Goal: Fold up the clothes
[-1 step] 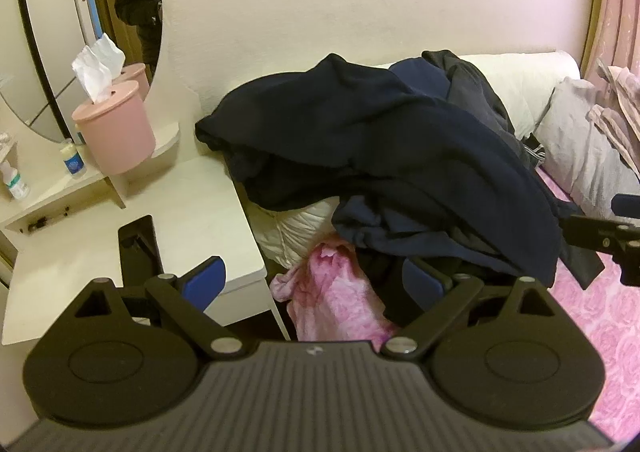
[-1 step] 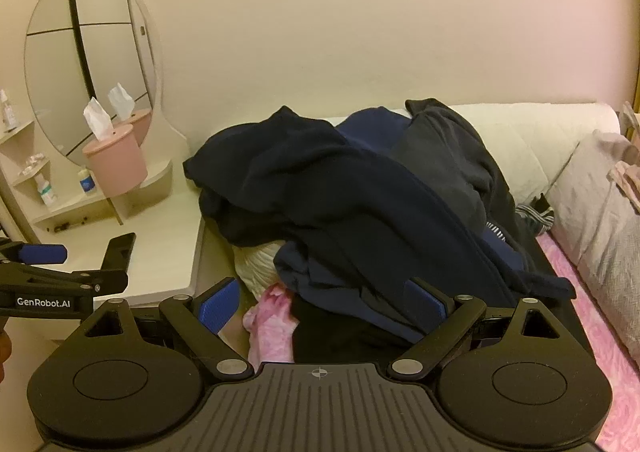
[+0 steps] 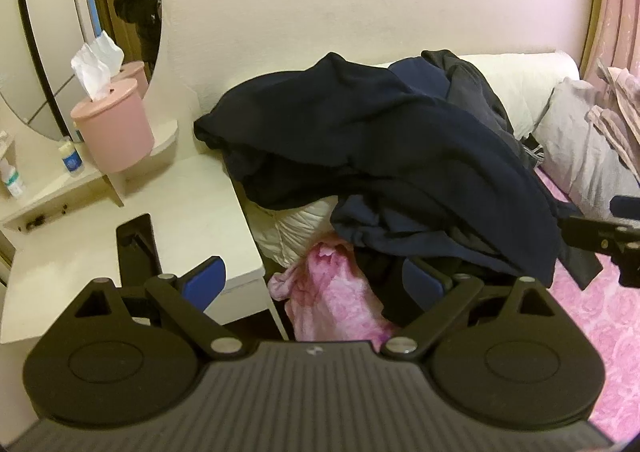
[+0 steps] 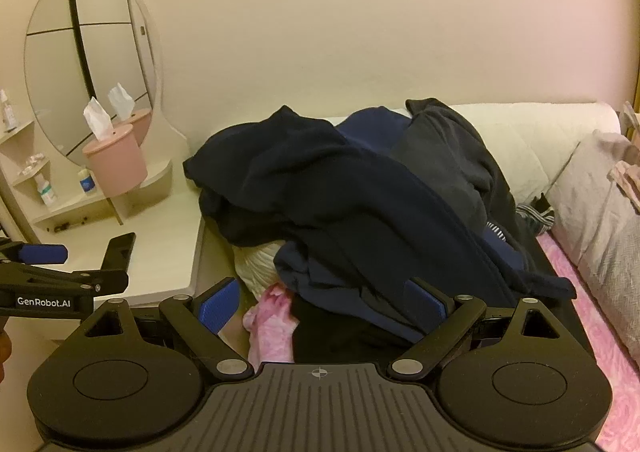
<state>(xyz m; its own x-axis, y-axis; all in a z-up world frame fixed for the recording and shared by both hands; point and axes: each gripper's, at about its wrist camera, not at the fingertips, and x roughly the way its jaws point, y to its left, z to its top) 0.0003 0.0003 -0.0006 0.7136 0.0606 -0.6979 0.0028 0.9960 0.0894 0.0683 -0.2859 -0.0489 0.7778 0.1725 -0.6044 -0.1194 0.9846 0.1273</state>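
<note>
Half-buried pink cloth (image 3: 332, 292) under dark clothes (image 3: 400, 156)

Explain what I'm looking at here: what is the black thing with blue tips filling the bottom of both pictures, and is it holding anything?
It is no robot arm. A person carries a handheld two-finger gripper in each hand, each with a fisheye camera looking forward along its fingers. One picture comes from the left gripper, the other from the right gripper. The blue-padded fingers are spread apart on both, and both hold nothing. Ahead, a pile of dark clothes lies unfolded on a bed with a pink sheet. Beside it stands a white dressing table with a pink tissue holder, small bottles and a mirror.
</note>
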